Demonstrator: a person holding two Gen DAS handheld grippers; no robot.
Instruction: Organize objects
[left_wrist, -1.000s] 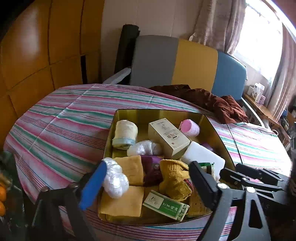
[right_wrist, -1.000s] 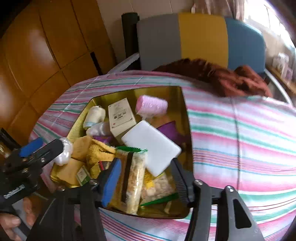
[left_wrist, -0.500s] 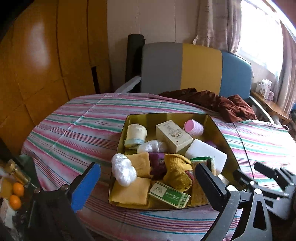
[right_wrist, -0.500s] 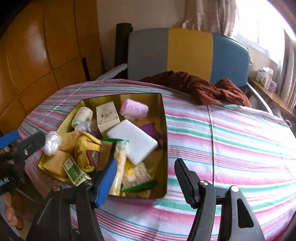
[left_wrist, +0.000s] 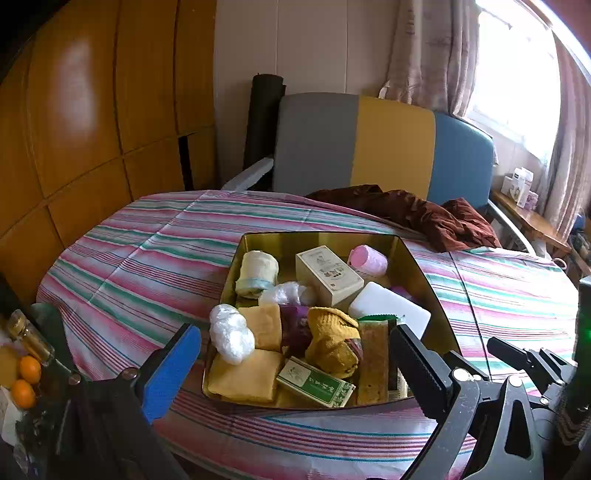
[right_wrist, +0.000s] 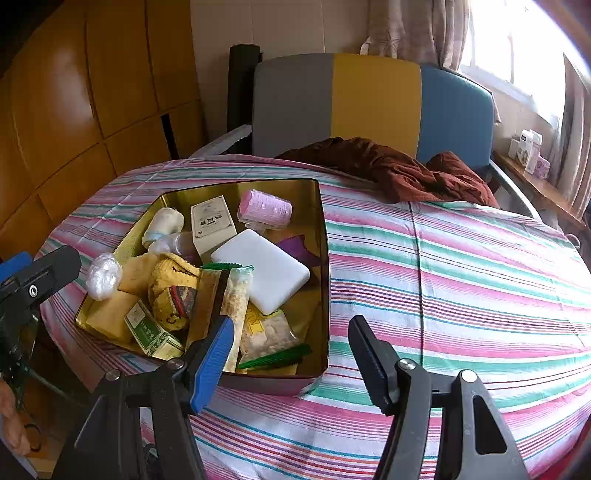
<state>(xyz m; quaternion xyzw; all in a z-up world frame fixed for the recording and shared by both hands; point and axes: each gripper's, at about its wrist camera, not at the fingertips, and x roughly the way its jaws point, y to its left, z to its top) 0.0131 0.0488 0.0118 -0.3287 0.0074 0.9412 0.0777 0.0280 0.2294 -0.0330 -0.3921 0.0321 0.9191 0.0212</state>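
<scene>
a: from the left wrist, the gold tin (left_wrist: 417, 258) sits on the striped tablecloth (left_wrist: 147, 258), packed full; the left gripper (left_wrist: 295, 354) has its jaws spread wide with nothing between them, hanging just short of the tin's near edge; a white plastic bundle (left_wrist: 231, 332) perches on the tin's left rim; oranges (left_wrist: 26, 380) and a small bottle (left_wrist: 26, 336) show at the far left, off the table.

b: those don't show from the right wrist; here the right gripper (right_wrist: 291, 350) is about half open and empty, over the tin's (right_wrist: 325, 258) near right corner; this view shows a snack packet (right_wrist: 266, 328) and green strip (right_wrist: 277, 356) that the left view hides behind its finger; the white block (right_wrist: 266, 269) and pink roll (right_wrist: 264, 208) lie inside too.

a: both show the brown cloth (left_wrist: 424, 214) on the table's far side.

b: and a hand (right_wrist: 11, 417) at the lower left edge.
</scene>
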